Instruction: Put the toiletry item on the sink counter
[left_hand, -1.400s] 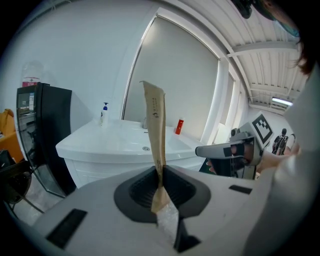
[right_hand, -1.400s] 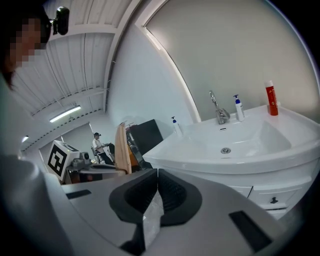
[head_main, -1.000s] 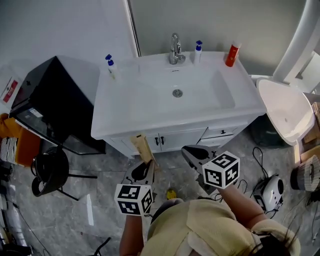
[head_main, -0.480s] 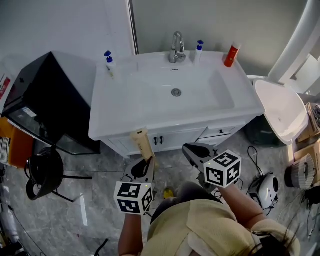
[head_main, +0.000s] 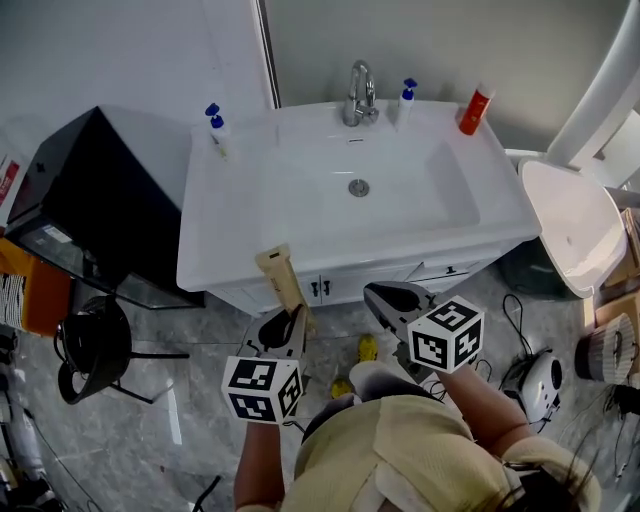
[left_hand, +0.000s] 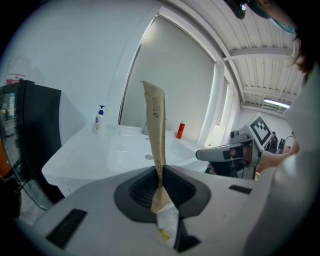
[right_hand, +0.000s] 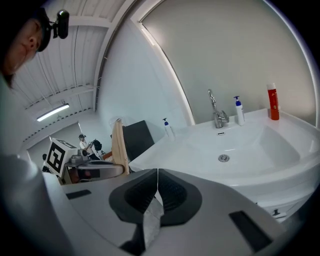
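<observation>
Bathroom floor in front of a white counter (head_main: 225, 235) – that is where the person stands, a gripper in each hand.

The left gripper (head_main: 292, 322) is clamped on the lower end of the item (head_main: 281, 280), a thin tan strip that rises nearly upright from the jaws, leaning a little. The left gripper view shows the jaws (left_hand: 161, 182) pinched tight on it, with the strip (left_hand: 156, 125) standing up against the wall. It hangs in the air just short of the counter's front edge and touches nothing else. The right gripper (head_main: 385, 300) is just to the right, its jaws pressed together on nothing (right_hand: 156, 182).

The step in hand looks like the carry to the counter. A strip this thin will likely not stand, so it is best tipped forward and laid flat. The jaws should let go only once its length rests on the surface.

The flat wing of the counter straight ahead of the left gripper offers the most room. The basin (head_main: 360, 190) lies ahead and to the right, and its slope could let the strip slide toward the drain, so keep left of that rim. Far ahead at the back stands a blue-capped bottle (head_main: 215, 125), well clear. A tap (head_main: 358, 95), a second bottle (head_main: 405, 100) and a red bottle (head_main: 475, 108) line the back edge to the right. A black cabinet (head_main: 100, 200) sits close on the left, so a swing that way is tight. The front lip must be cleared from above – the gripper needs height before it goes forward.
</observation>
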